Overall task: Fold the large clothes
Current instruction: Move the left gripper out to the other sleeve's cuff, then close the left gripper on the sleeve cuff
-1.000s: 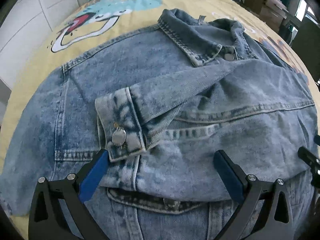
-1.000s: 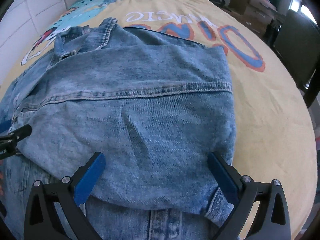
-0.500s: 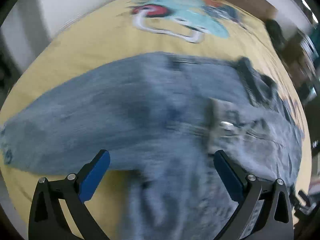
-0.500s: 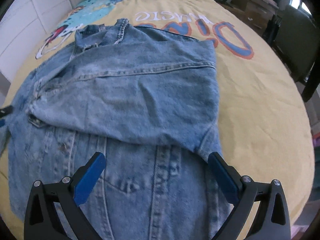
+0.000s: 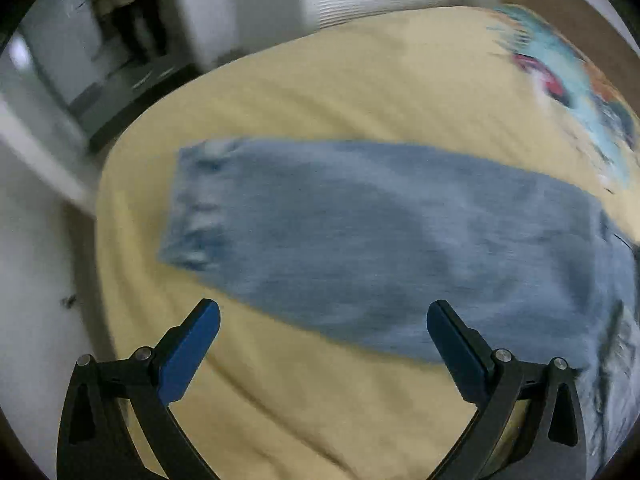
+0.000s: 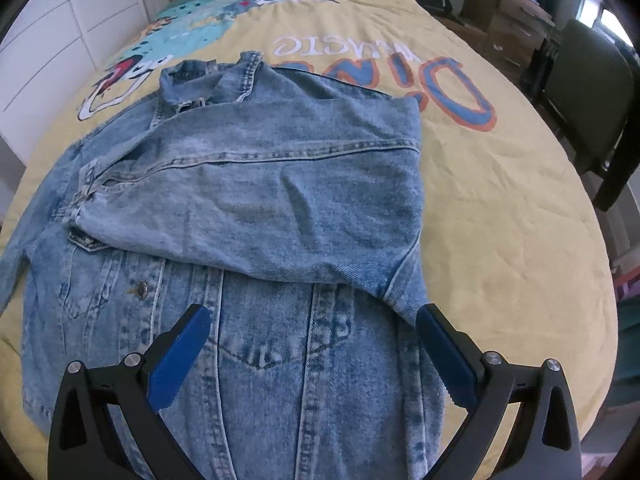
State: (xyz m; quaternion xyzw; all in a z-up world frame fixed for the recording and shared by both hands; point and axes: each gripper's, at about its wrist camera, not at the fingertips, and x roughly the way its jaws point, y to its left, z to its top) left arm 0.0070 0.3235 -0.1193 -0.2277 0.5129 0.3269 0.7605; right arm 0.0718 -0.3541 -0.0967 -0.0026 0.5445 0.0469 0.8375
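One light-blue denim jacket [image 6: 248,208] lies flat on the bed's yellow cartoon-print bedspread [image 6: 500,216]. One sleeve is folded across its chest, collar at the far end. The right tongs [image 6: 312,348] hang spread wide above the near hem, gripping nothing. Only the blurred left wrist view shows the other sleeve [image 5: 340,236] stretched leftward; the left tongs [image 5: 324,336] are likewise released, empty.

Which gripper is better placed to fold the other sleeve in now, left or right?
Left. The left gripper is open, facing the outstretched sleeve; the right gripper hovers over the already folded side.
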